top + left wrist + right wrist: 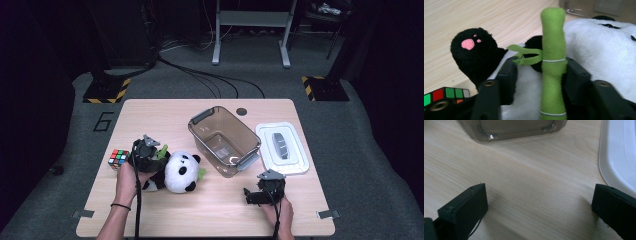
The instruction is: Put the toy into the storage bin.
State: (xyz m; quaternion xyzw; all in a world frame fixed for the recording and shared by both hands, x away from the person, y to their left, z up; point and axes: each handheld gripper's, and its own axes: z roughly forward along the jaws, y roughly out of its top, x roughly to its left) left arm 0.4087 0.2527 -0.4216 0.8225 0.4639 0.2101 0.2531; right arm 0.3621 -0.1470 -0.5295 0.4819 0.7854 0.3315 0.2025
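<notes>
A black-and-white panda plush (pixel 182 172) lies on the wooden table, left of centre. In the left gripper view its white body (pixel 599 45) and a green bamboo stalk (pixel 553 50) sewn to it sit between my jaws. My left gripper (pixel 150 157) (pixel 541 67) is at the plush's left side, its pads pressing into the fur on either side of the stalk. My right gripper (pixel 255 196) (pixel 539 195) rests low over bare table near the front right, jaws wide apart with nothing between them.
A Rubik's cube (pixel 118 158) (pixel 446 93) lies just left of the left gripper. A clear brown bin (pixel 240 162) (pixel 511 130) stands at mid-table, and its white lid (pixel 282 147) (pixel 619 157) lies flat to its right.
</notes>
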